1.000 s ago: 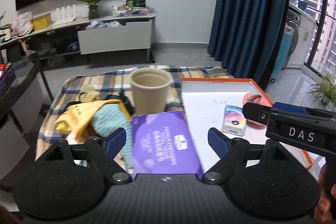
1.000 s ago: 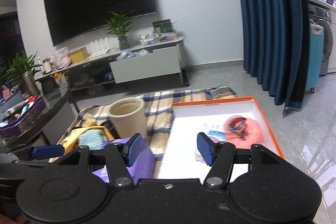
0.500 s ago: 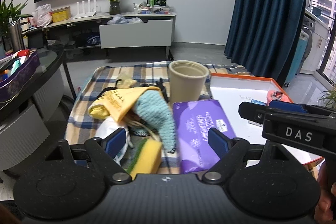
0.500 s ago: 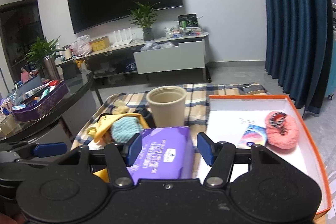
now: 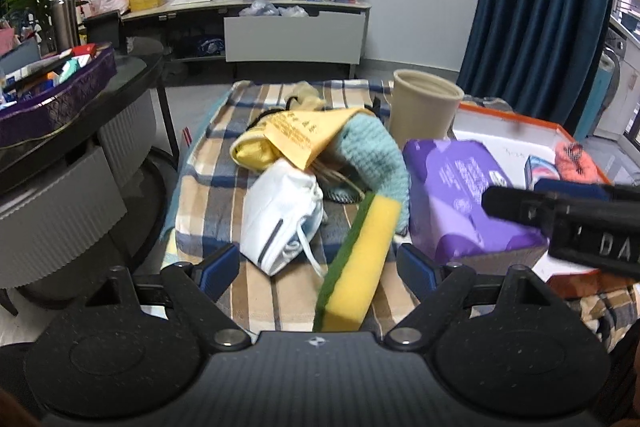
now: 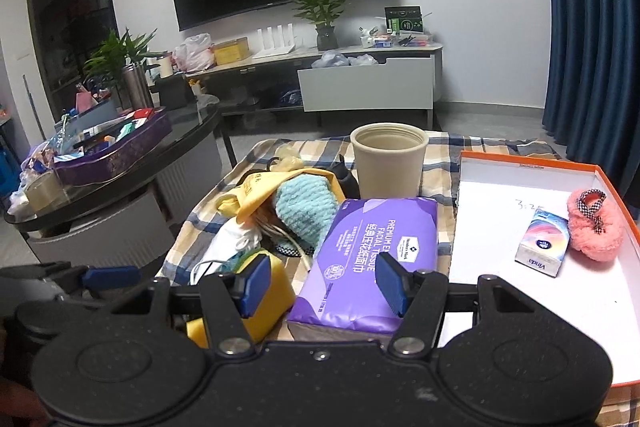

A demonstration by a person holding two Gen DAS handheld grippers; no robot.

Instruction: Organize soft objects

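Observation:
Soft things lie piled on a plaid cloth (image 5: pixel 208 187): a yellow-green sponge (image 5: pixel 356 263), a white mask (image 5: pixel 280 215), a teal knitted piece (image 5: pixel 372 147), a yellow bag (image 5: pixel 296 135) and a purple tissue pack (image 5: pixel 460 195). My left gripper (image 5: pixel 318 267) is open and empty, with the sponge and mask between its fingers' line of sight. My right gripper (image 6: pixel 320 285) is open and empty above the near end of the tissue pack (image 6: pixel 372 251). An orange-rimmed white tray (image 6: pixel 600 171) on the right holds a pink fluffy piece (image 6: pixel 596 231) and a small tissue packet (image 6: pixel 542 247).
A beige cup (image 6: pixel 388 163) stands upright behind the pile, next to the tray. A dark round side table (image 6: pixel 120 187) with a purple box of clutter stands to the left. The right gripper's body (image 5: pixel 580 223) crosses the left wrist view at the right.
Both grippers have pulled back and swung left, so more of the pile shows. The sponge and mask have come into the left wrist view. Both stay open.

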